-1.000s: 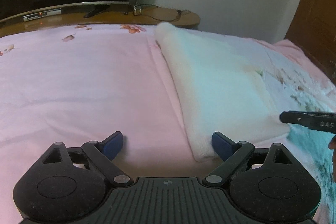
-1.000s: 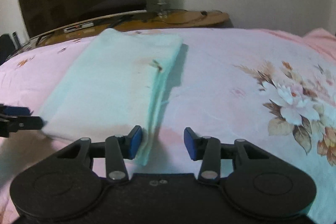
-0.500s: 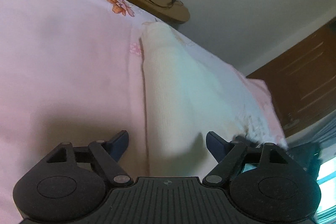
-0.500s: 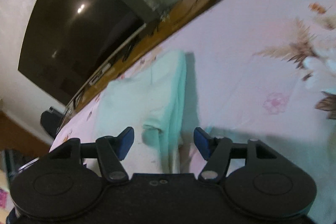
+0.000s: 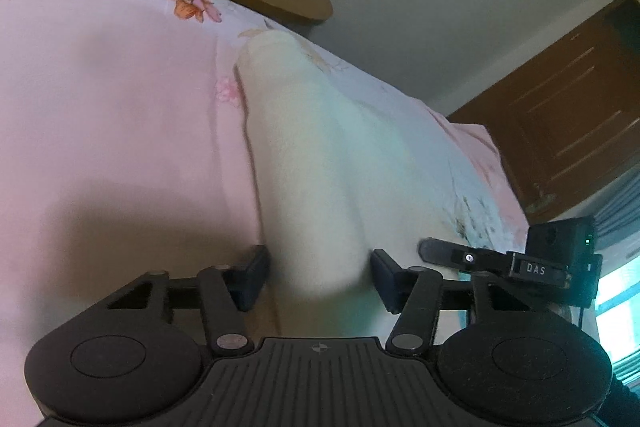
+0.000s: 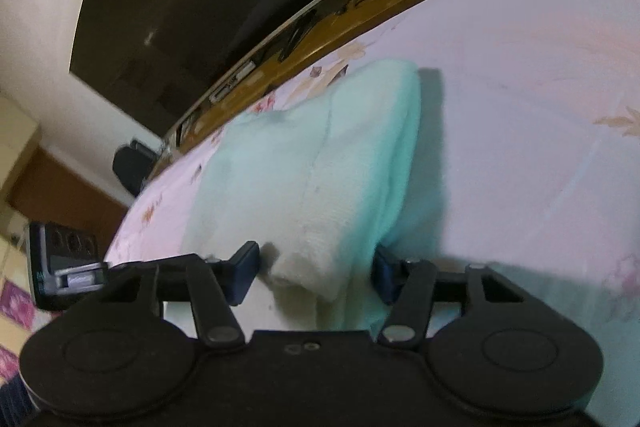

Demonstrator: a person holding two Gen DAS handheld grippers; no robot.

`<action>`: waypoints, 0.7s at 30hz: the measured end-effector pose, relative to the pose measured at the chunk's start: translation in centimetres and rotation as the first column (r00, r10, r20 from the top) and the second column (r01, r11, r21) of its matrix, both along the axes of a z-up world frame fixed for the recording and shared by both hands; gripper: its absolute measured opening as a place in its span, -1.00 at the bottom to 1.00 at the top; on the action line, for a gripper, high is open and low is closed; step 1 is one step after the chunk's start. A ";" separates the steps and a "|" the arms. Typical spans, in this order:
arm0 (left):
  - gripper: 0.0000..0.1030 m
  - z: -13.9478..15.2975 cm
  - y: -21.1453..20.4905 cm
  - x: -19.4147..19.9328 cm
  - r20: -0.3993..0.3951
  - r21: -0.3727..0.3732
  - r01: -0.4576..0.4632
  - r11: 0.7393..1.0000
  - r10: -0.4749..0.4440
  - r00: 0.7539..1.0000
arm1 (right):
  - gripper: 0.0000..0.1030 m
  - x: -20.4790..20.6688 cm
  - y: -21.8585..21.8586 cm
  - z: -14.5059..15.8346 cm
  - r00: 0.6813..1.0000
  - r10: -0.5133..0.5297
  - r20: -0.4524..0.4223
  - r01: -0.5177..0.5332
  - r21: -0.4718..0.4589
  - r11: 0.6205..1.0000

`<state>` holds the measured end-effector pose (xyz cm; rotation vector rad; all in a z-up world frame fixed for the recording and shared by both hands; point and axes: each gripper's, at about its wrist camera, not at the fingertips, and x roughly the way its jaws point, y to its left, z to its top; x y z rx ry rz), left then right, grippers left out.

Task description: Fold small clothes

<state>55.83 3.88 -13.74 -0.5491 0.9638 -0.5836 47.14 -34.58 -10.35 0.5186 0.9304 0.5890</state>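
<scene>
Left gripper (image 5: 318, 277): jaws closing around near corner of pale mint garment (image 5: 316, 163), lower centre.
Right gripper (image 6: 314, 269): jaws closing around the other near corner, lower centre.
Bed (image 5: 120, 107): pink floral sheet under garment.

My left black two-finger gripper with blue pads (image 5: 318, 277) fills the lower frame, jaws closing around pale cloth. My right black gripper with blue pads (image 6: 314, 273) sits likewise at the bottom, also closing around cloth.
</scene>
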 end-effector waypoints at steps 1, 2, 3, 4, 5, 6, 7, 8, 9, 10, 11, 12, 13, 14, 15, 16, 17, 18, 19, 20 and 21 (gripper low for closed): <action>0.08 -0.1 0.1 0.0 -0.002 -0.010 -0.002 1.000 0.002 1.000 | -0.04 -0.3 -0.5 0.0 1.000 0.010 -0.011 -0.010 0.010 1.000; 0.09 -0.2 0.1 0.2 -0.004 -0.022 -0.007 1.000 0.007 1.000 | -0.05 -0.5 -0.8 -0.1 1.000 0.014 -0.020 -0.014 0.017 1.000; 0.10 -0.2 0.0 0.4 -0.008 -0.036 -0.013 0.999 0.013 1.000 | -0.06 -0.7 -1.0 -0.2 1.000 0.011 -0.026 -0.010 0.029 1.000; 0.13 -0.4 -0.2 0.7 -0.007 -0.047 -0.019 0.999 0.018 1.000 | -0.06 -0.6 -1.1 -0.3 0.999 0.001 -0.036 0.001 0.047 0.999; 0.14 -0.4 -0.4 0.9 -0.006 -0.054 -0.024 0.998 0.024 1.000 | -0.06 -0.3 -1.1 -0.5 0.999 -0.009 -0.045 0.012 0.066 0.998; 0.14 -0.4 -0.6 1.0 0.000 -0.052 -0.031 0.998 0.031 1.000 | -0.06 -0.1 -0.9 -0.7 0.999 -0.020 -0.049 0.024 0.081 0.996; 0.08 -0.3 -0.9 0.9 0.014 -0.035 -0.033 0.999 0.034 0.999 | -0.06 0.1 -0.6 -0.8 0.998 -0.031 -0.048 0.035 0.090 0.995; -0.01 0.0 -1.4 0.8 0.039 0.006 -0.034 0.999 0.034 0.999 | -0.09 0.3 -0.3 -0.9 0.998 -0.041 -0.042 0.045 0.089 0.995; -0.06 0.3 -1.9 0.7 0.066 0.056 -0.032 0.998 0.029 0.997 | -0.19 0.2 -0.1 -0.8 0.998 -0.052 -0.030 0.054 0.075 0.996; -0.10 0.7 -2.5 0.4 0.088 0.092 -0.033 0.995 0.025 0.996 | -0.24 0.0 0.3 -0.7 0.998 -0.054 -0.009 0.055 0.047 0.997; -0.13 1.1 -3.0 0.2 0.100 0.116 -0.040 0.992 0.029 0.995 | -0.26 -0.2 0.5 -0.4 0.999 -0.052 0.013 0.052 0.018 0.999; -0.18 1.5 -3.3 0.1 0.114 0.133 -0.043 0.990 0.028 0.993 | -0.29 -0.6 0.8 0.0 0.998 -0.045 0.041 0.046 -0.026 0.999; -0.20 2.0 -3.5 -0.1 0.129 0.144 -0.047 0.988 0.028 0.991 | -0.32 -1.1 1.5 0.6 0.996 -0.034 0.076 0.040 -0.080 0.996; -0.21 2.4 -3.5 -0.4 0.136 0.138 -0.051 0.989 0.032 0.990 | -0.34 -1.4 2.0 1.1 0.994 -0.029 0.101 0.040 -0.114 0.993; -0.24 2.9 -3.2 -0.7 0.139 0.123 -0.055 0.991 0.038 0.990 | -0.37 -1.7 2.4 1.7 0.993 -0.029 0.117 0.044 -0.131 0.990; -0.25 3.3 -2.8 -1.0 0.143 0.110 -0.059 0.992 0.043 0.989 | -0.38 -2.0 2.8 2.3 0.991 -0.030 0.131 0.048 -0.137 0.989; -0.25 3.9 -2.3 -1.4 0.149 0.102 -0.062 0.993 0.046 0.988 | -0.38 -2.2 3.0 2.7 0.990 -0.029 0.141 0.049 -0.139 0.989; -0.25 4.5 -1.7 -1.8 0.157 0.099 -0.067 0.993 0.051 0.986 | -0.38 -2.5 3.3 3.4 0.988 -0.021 0.152 0.042 -0.139 0.989; -0.25 5.1 -0.9 -2.3 0.166 0.098 -0.074 0.992 0.057 0.984 | -0.38 -2.7 3.7 4.0 0.988 -0.010 0.157 0.031 -0.134 0.990; -0.25 5.7 0.0 -2.9 0.171 0.095 -0.084 0.992 0.067 0.983 | -0.39 -2.8 4.1 4.6 0.987 0.002 0.164 0.019 -0.128 0.992; -0.25 6.2 1.0 -3.3 0.172 0.094 -0.094 0.991 0.077 0.982 | -0.39 -3.1 4.9 5.3 0.985 0.017 0.175 0.005 -0.125 0.992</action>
